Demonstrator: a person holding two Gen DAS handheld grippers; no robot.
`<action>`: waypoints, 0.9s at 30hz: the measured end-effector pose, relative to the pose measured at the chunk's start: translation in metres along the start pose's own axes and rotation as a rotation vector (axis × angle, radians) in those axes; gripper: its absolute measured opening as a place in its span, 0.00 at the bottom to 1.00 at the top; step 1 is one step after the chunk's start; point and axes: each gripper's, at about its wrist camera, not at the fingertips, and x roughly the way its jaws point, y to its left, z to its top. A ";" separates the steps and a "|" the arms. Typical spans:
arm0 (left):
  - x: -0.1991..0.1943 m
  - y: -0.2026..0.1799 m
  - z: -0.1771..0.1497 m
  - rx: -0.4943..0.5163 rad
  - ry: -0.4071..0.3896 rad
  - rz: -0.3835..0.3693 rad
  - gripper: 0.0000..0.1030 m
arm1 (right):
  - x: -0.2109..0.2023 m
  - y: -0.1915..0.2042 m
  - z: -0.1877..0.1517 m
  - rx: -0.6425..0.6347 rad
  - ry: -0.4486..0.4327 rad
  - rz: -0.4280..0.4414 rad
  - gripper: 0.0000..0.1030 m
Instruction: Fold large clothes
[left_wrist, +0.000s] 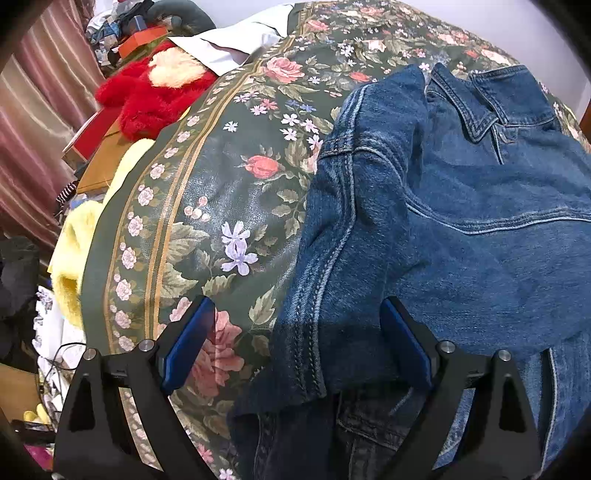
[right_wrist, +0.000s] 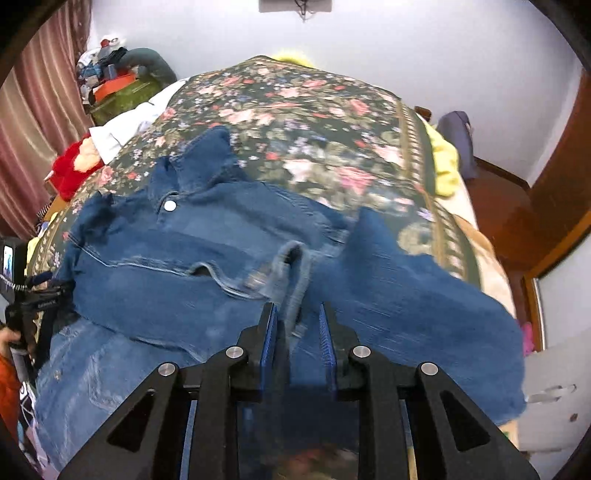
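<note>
A blue denim jacket (left_wrist: 461, 229) lies on the floral bedspread (left_wrist: 229, 192), collar at the far end, its left sleeve folded over the body. My left gripper (left_wrist: 295, 332) is open wide above the jacket's left edge, holding nothing. In the right wrist view the jacket (right_wrist: 177, 266) spreads across the bed and my right gripper (right_wrist: 298, 321) is nearly closed on a fold of the jacket's cuff or sleeve edge (right_wrist: 291, 280), which passes between the blue pads. The left gripper (right_wrist: 33, 302) shows at the far left.
A red plush toy (left_wrist: 155, 96), yellow fleece (left_wrist: 74, 258) and white pillow (left_wrist: 229, 44) lie along the bed's left side. Maroon curtains (left_wrist: 33, 147) hang at the left. More yellow fabric (right_wrist: 445, 162) lies on the right edge, beside a wooden floor (right_wrist: 506, 214).
</note>
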 end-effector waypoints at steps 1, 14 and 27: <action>-0.003 -0.001 0.003 0.012 0.003 -0.002 0.88 | -0.003 -0.005 0.000 0.007 -0.001 0.005 0.18; 0.009 0.001 0.103 0.051 -0.040 -0.023 0.87 | 0.014 0.064 0.056 -0.143 -0.010 0.155 0.19; 0.040 0.013 0.098 0.020 -0.065 0.058 0.98 | 0.088 0.061 0.040 -0.258 0.230 0.165 0.18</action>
